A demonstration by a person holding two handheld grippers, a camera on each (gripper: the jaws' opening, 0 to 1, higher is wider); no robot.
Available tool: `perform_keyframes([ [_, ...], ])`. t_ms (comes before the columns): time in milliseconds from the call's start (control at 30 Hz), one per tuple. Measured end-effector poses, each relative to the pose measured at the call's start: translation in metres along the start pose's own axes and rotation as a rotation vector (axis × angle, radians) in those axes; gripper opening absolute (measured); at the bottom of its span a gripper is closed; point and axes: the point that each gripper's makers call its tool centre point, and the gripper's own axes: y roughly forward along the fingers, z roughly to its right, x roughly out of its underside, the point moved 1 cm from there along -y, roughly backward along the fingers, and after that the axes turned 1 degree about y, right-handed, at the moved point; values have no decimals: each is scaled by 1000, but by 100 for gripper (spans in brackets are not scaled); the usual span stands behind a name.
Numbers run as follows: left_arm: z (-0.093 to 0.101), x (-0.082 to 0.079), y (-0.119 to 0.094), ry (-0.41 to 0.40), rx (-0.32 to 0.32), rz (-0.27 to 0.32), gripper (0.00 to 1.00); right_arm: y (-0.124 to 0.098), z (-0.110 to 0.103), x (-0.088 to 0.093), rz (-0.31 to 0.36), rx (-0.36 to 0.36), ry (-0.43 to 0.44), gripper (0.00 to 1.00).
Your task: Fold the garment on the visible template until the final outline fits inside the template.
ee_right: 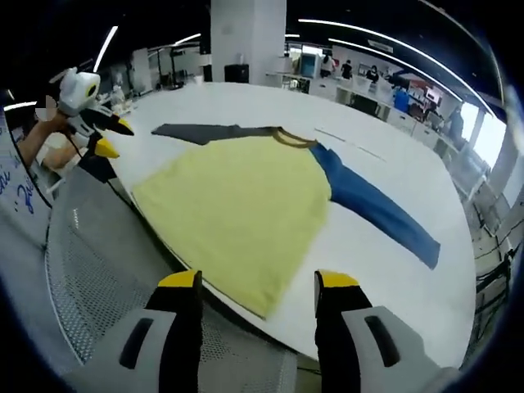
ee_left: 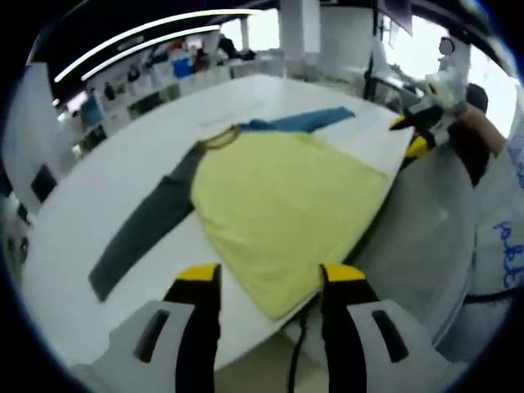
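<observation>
A long-sleeved shirt lies flat on the white table, its yellow body reaching the near edge. One sleeve is grey, the other blue. My left gripper hovers open just off the table edge, at the shirt's hem corner, with nothing between its jaws. In the right gripper view the yellow body, grey sleeve and blue sleeve spread on the table. My right gripper is open over the hem's near corner. Each gripper also appears in the other's view: right gripper, left gripper.
A grey mesh chair back stands against the near table edge between the grippers. A person's sleeve with blue writing is at the right. Desks, shelves and other people line the far side of the room.
</observation>
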Motion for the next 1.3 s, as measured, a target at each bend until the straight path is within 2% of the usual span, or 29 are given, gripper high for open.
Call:
perform_keyframes([
  [67, 0, -6, -5, 5, -8, 25, 51, -3, -3, -6, 16, -1, -13, 58],
  [167, 0, -11, -10, 14, -12, 40, 51, -10, -5, -16, 42, 10, -39, 58],
  [433, 6, -30, -27, 50, -18, 113, 57, -21, -10, -33, 108, 20, -69, 66],
  [600, 9, -31, -26, 61, 0, 125, 69, -23, -10, -35, 133, 26, -74, 72],
  [833, 14, -31, -28, 56, 14, 133, 74, -35, -12, -39, 153, 45, -71, 83],
  [1000, 17, -38, -35, 31, 53, 183, 75, -40, -12, -44, 175, 54, -71, 88],
  [1300, 10, -45, -44, 81, 31, 206, 86, -46, -11, -50, 189, 82, -88, 100],
])
